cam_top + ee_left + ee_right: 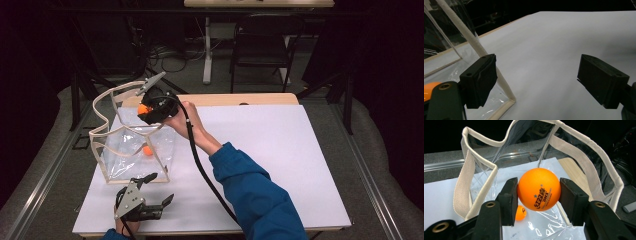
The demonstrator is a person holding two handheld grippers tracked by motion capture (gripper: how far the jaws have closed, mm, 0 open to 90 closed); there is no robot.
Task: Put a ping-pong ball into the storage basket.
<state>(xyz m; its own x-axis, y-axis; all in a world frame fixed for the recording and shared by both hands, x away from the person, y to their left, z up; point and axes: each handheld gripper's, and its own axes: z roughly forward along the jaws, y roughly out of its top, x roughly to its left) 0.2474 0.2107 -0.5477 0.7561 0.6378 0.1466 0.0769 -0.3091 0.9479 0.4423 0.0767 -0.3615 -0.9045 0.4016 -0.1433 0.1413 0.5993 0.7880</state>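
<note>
At the near left of the table [280, 150], the left gripper [159, 189] rests with its jaws wide apart and nothing between them, just beside the near corner of the clear bag [131, 131]. Over the bag's open top, the right gripper [538, 195] clamps an orange ball [539, 189] squarely between its two pads. A second ball [520, 212] lies on the bag's floor below, partly hidden behind the left jaw. The ball's printing is too small to read fully.

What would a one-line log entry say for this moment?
right tongs: shut on orange table-tennis ball | over clear plastic bag | second orange ball: inside bag | left tongs: open
</note>
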